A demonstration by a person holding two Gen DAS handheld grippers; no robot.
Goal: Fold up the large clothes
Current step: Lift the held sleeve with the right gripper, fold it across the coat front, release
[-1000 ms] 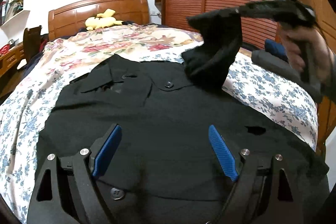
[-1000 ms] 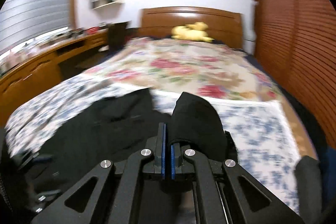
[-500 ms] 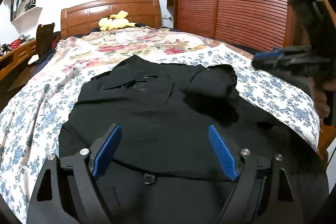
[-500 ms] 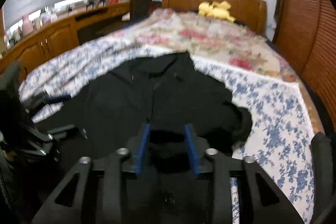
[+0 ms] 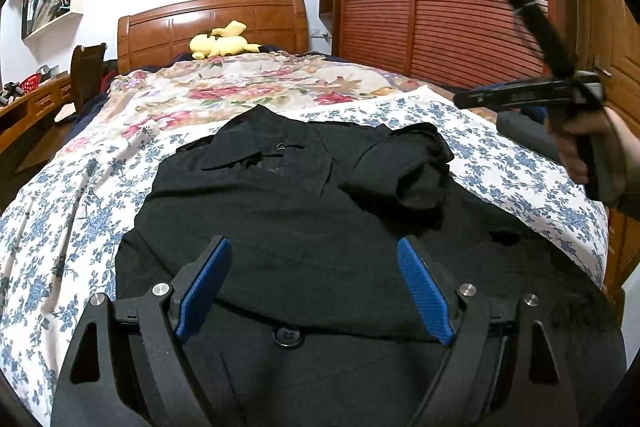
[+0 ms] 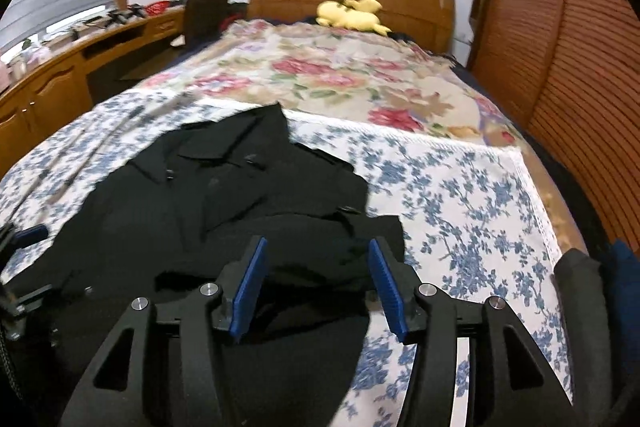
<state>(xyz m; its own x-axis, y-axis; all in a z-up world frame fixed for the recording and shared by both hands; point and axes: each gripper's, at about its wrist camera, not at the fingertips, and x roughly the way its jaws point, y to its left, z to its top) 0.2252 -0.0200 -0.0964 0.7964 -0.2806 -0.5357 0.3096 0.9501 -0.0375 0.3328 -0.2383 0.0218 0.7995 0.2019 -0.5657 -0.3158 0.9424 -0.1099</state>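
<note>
Bed (image 5: 520, 163) is carrying the black coat (image 5: 300, 211), long axis running headboard-ward. Right sleeve (image 5: 404, 171) is lying bunched inward. 2 grippers are gaping, holding nothing: left gripper (image 5: 316, 291) hovering mid-coat, right gripper (image 6: 318, 287) nearer the sleeve.

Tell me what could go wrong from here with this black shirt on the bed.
1. The sleeve lies bunched on the black shirt, not flat; folding over it would likely trap a lump.
2. Both the left claw and the right claw are open and hold nothing, so the sleeve may slide off again.
3. The shirt's near hem reaches the bedspread edge and could slip off.
</note>
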